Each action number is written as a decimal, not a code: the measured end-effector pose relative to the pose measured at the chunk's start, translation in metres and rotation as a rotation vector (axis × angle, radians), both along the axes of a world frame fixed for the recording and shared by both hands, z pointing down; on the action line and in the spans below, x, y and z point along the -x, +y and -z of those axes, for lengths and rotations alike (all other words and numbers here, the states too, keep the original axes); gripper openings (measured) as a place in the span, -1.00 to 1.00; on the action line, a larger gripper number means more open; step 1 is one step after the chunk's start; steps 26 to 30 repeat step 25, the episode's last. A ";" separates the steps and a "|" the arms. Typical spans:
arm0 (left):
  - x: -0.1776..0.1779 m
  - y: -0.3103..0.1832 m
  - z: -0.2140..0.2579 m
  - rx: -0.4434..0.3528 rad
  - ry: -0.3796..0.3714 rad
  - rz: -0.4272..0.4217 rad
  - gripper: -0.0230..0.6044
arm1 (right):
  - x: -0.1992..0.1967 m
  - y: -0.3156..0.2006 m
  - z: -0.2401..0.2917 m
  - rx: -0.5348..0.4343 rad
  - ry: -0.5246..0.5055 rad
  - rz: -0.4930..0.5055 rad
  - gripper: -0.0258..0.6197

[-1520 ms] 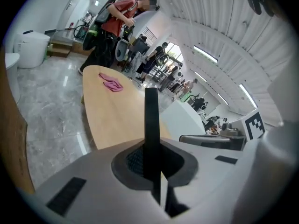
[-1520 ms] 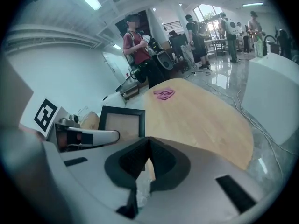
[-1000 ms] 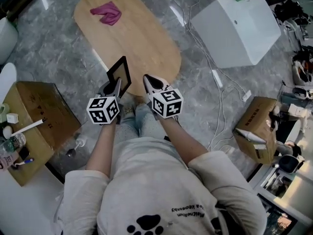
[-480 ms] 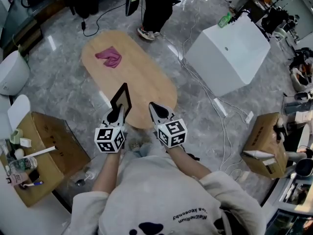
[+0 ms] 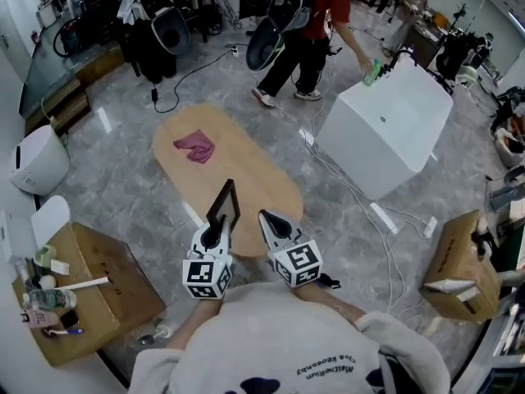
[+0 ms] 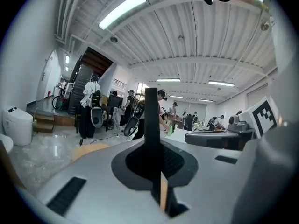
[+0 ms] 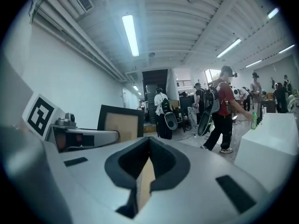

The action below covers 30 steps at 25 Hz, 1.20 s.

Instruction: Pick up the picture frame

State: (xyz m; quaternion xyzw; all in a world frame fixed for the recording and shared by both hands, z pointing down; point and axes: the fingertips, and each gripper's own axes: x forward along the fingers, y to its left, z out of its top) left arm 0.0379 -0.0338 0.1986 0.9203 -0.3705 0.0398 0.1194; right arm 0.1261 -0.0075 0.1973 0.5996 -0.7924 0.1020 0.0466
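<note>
The picture frame (image 5: pixel 223 206), black-rimmed with a tan backing, is up in the air above the near end of the oval wooden table (image 5: pixel 254 175). My left gripper (image 5: pixel 219 227) is shut on its lower edge. In the left gripper view the frame (image 6: pixel 151 120) shows edge-on as a dark upright bar rising from between the closed jaws. The right gripper view shows the frame's (image 7: pixel 120 121) tan face at the left, above the left gripper's body (image 7: pixel 84 137). My right gripper (image 5: pixel 267 218) hovers beside it, shut, with nothing between its pads (image 7: pixel 148 164).
A pink cloth (image 5: pixel 195 147) lies on the table's far end. A big white box (image 5: pixel 385 125) stands right of it, with cables (image 5: pixel 373 220) on the floor. Cardboard boxes sit at left (image 5: pixel 98 277) and right (image 5: pixel 461 261). A person in red (image 5: pixel 320 19) bends beyond the table.
Both grippers have risen, the left still shut on the frame. The frame has come up off the table, and more of the room behind now shows.
</note>
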 end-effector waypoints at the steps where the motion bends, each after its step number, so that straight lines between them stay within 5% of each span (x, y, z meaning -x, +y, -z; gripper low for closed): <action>1: 0.000 0.002 -0.001 -0.005 -0.004 0.003 -0.87 | 0.000 0.002 -0.001 -0.003 0.005 0.007 -0.90; 30: -0.007 0.019 -0.012 -0.053 -0.019 0.036 -0.87 | -0.015 0.020 -0.012 -0.041 0.054 0.072 -0.90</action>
